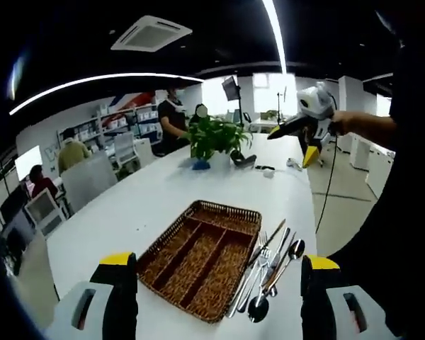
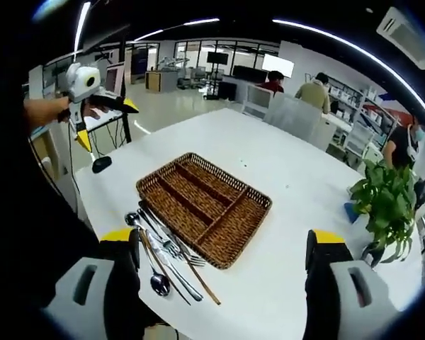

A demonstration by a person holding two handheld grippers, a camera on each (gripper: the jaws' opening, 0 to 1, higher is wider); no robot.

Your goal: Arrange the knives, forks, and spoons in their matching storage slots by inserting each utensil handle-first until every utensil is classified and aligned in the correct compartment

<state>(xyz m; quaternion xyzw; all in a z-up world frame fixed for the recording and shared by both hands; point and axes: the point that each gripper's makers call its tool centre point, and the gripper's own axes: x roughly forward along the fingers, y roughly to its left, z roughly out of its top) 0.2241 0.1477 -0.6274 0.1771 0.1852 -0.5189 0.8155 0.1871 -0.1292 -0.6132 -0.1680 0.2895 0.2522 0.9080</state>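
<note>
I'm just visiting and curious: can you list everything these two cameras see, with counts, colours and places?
Wicker tray: one, brown, three long slots plus a cross slot, no utensils in it, on the table.
Utensils: a loose silver pile of spoons, forks and knives, exact count unclear, beside the tray.
Table: one, white, long.
Potted plant: one, green, far end of the table.
People: several, at desks behind.
Left claw: jaws open, yellow-tipped.
Right claw: jaws open, yellow-tipped.

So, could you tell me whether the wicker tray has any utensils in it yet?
Empty: the wicker tray shows bare compartments, and the utensils lie beside it on the table.
</note>
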